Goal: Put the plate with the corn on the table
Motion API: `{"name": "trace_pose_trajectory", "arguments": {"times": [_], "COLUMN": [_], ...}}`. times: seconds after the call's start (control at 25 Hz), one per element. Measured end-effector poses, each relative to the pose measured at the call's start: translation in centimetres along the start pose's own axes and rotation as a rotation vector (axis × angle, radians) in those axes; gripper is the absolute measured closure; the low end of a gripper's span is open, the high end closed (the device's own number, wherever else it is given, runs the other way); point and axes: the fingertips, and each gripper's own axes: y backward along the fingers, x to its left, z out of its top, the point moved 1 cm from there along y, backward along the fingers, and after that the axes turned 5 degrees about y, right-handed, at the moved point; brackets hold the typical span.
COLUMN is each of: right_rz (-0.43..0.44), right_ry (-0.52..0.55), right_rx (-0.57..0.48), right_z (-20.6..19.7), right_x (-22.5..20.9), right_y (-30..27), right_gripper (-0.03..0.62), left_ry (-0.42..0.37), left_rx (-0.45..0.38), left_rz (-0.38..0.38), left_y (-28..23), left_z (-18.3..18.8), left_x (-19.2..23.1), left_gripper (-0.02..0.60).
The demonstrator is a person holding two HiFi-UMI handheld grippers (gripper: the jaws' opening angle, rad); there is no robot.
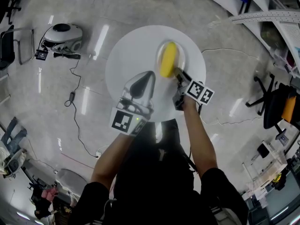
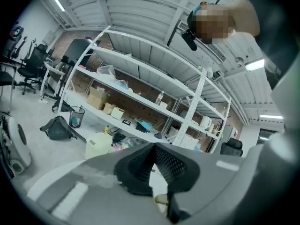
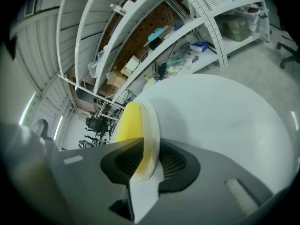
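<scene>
A clear glass plate (image 1: pixel 181 55) with a yellow corn cob (image 1: pixel 168 60) lies on the round white table (image 1: pixel 126 55), right of its centre. My right gripper (image 1: pixel 178 74) is at the plate's near rim. In the right gripper view the plate's rim (image 3: pixel 152 125) stands between the jaws of that gripper (image 3: pixel 150 165) with a thin gap beside it, so it is open, and the corn (image 3: pixel 129 123) shows beyond. My left gripper (image 1: pixel 149 75) hovers over the table's near left part, apart from the plate. Its jaws (image 2: pixel 153 165) are shut with nothing in them.
A white machine (image 1: pixel 63 34) and a black cable (image 1: pixel 75 102) lie on the floor to the left. White shelving (image 1: pixel 262 13) stands at the back right, and a black office chair (image 1: pixel 276 107) at the right. The person's body is close to the table's near edge.
</scene>
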Motion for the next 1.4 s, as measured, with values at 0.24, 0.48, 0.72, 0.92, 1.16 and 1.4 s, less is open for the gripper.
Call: {"name": "trace_pose_trajectory", "arguments": {"times": [0.24,0.48,0.72,0.92,1.16,1.4], "right_rz": [0.010,0.042,0.050,0.047,0.032,0.010], "right_ry": [0.030,0.111,0.153,0.153,0.189,0.198], "right_rx": [0.056,0.153,0.177,0.174,0.179,0.167], "right_z": [-0.8,-1.7,-1.7,-1.7,-1.8,-1.2], "right_x": [-0.4,-0.2,-0.2,-0.3,-0.3,-0.6], "right_y": [0.4,1.0,1.1,1.2,1.2,1.5], "right_gripper": [0.454,0.423,0.411,0.411,0.411,0.418], "left_ry": [0.002,0.000,0.000,0.003,-0.002,-0.003], "left_rx": [-0.003,0.000,-0.001,-0.006,-0.012,-0.016], "left_rz": [0.002,-0.007,-0.004,0.002,-0.001,0.001], "left_y": [0.7,1.2,1.6,1.8,1.9,2.0], "left_z": [-0.1,-0.1,0.0,0.0,0.2,0.3], "left_x": [0.2,-0.5,-0.3,-0.1,-0.4,-1.0], "left_gripper": [0.578,0.580,0.578,0.578,0.580,0.578]}}
